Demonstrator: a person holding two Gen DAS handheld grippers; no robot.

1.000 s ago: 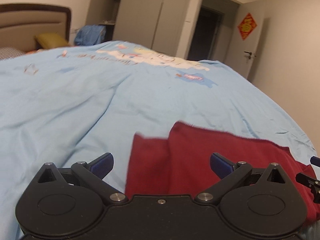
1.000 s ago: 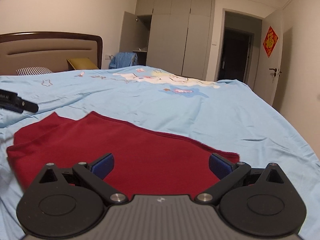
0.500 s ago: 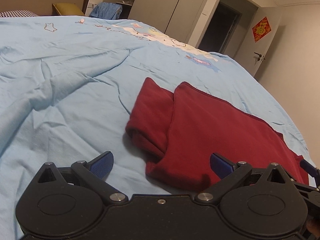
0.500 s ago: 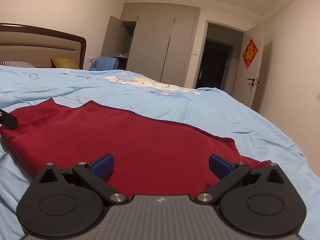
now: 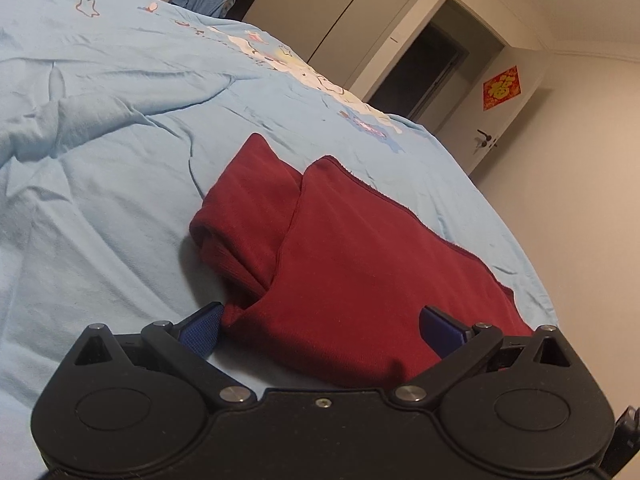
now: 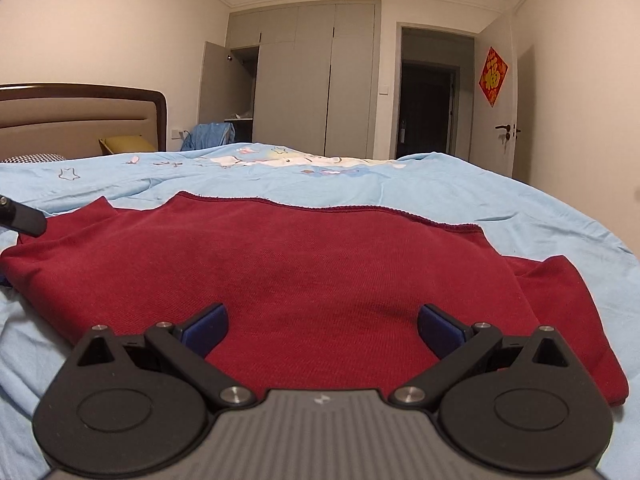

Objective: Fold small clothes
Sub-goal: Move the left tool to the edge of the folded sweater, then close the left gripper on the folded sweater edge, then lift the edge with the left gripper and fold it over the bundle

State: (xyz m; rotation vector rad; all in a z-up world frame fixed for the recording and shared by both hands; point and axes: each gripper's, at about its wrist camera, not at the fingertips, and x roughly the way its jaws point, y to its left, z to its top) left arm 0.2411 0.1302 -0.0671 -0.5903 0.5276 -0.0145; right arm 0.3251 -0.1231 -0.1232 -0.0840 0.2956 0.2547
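A dark red garment point(image 5: 344, 256) lies folded on the light blue bedspread point(image 5: 100, 168), with a sleeve tucked under at its left end. My left gripper point(image 5: 320, 326) is open and low over the garment's near left corner, its blue pads on either side of the cloth edge. In the right wrist view the same red garment point(image 6: 304, 264) spreads wide across the bed. My right gripper point(image 6: 322, 326) is open right above the garment's near edge, nothing held. A black tip of the left gripper point(image 6: 22, 218) shows at the left edge there.
The bedspread point(image 6: 460, 192) carries a cartoon print further back. A padded headboard point(image 6: 80, 120), a yellow pillow point(image 6: 124, 145) and a blue cloth heap point(image 6: 210, 134) stand beyond. Grey wardrobes point(image 6: 316, 80), a dark doorway point(image 6: 428, 108) and a white door point(image 6: 508, 120) line the far wall.
Both grippers have dropped lower and moved in toward the garment's near edge; it now fills more of each view. The left view has tilted. Both stay open.
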